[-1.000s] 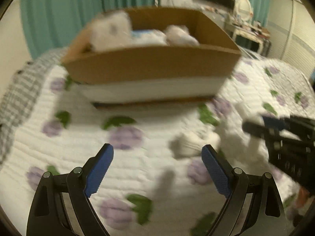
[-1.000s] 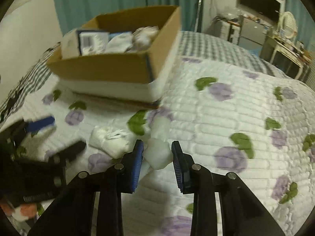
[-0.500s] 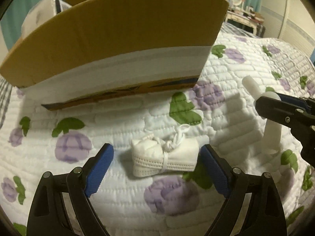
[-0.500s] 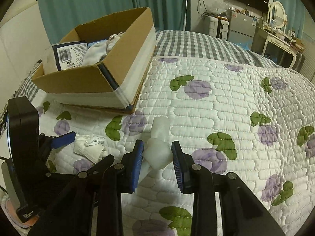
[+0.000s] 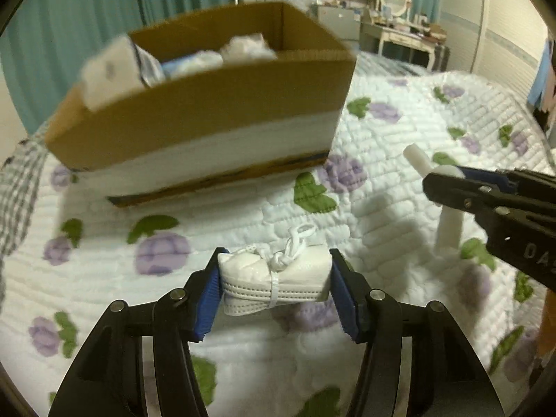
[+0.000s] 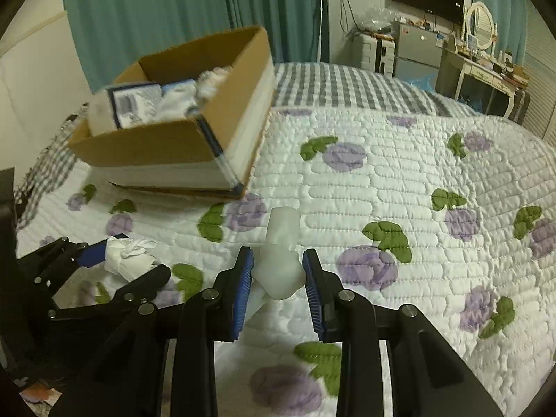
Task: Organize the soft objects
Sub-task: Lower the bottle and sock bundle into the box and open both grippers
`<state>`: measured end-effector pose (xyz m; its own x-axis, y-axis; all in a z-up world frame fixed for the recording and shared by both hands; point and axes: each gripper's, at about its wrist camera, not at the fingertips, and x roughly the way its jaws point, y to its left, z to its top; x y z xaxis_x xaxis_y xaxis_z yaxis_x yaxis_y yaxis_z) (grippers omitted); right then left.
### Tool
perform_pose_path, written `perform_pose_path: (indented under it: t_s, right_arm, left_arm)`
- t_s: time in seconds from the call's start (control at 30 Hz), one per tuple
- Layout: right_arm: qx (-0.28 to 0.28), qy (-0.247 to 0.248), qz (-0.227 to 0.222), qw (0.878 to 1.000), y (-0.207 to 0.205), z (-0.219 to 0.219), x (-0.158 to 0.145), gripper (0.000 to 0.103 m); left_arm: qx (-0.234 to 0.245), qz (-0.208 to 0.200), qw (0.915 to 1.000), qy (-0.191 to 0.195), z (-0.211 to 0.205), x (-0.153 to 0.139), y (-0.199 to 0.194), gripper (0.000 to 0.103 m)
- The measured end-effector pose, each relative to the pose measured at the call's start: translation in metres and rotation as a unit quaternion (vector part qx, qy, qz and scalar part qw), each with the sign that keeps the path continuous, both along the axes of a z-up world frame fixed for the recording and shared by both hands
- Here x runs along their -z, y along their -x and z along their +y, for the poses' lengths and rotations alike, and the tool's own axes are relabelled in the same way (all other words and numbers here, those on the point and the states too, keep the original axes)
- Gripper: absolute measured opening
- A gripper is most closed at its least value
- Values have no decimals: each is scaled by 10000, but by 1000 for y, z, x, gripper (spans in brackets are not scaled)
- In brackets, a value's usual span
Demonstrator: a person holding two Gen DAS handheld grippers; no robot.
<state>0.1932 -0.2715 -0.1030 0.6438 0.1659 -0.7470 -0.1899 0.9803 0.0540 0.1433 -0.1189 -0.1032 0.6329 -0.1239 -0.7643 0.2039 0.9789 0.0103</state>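
My left gripper [image 5: 274, 285] is shut on a white bundle of folded masks tied with a string [image 5: 274, 278], held just above the quilt. My right gripper [image 6: 278, 274] is shut on a white foam piece [image 6: 279, 264] with stubby arms; it also shows in the left wrist view [image 5: 450, 222]. A cardboard box [image 5: 208, 104] with a white band stands behind, holding several white and blue soft packs [image 5: 208, 59]. The box also shows in the right wrist view [image 6: 229, 104], and the mask bundle [image 6: 128, 257] in my left gripper [image 6: 104, 264] lies left of the foam piece.
A white quilt with purple flowers [image 6: 399, 180] covers the bed. A grey checked blanket [image 6: 347, 83] lies behind it. Teal curtains [image 6: 194, 10], a fridge and a dressing table [image 6: 486, 62] stand at the back.
My left gripper has closed on the mask bundle and lifted it off the quilt. My right gripper keeps its hold on the foam piece and has risen a little.
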Motion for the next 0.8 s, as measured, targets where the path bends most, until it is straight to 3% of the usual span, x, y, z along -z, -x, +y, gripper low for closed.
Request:
perform_pose_path:
  t_s: [0.27,0.53,0.8]
  right_arm:
    - [-159,17,-559,9983,35,26,-64,29]
    - [-462,6,-1226,9914,65,56,-141,29]
    - [-733,-146,-1669,9831,49,85,-184,29]
  left_arm:
    - [55,-696,9975,79,11,-74,31,56]
    - [81,-1453,9891,228,36,-147,57,56]
    - [138,-1921,9805,385,63,-185,42,56]
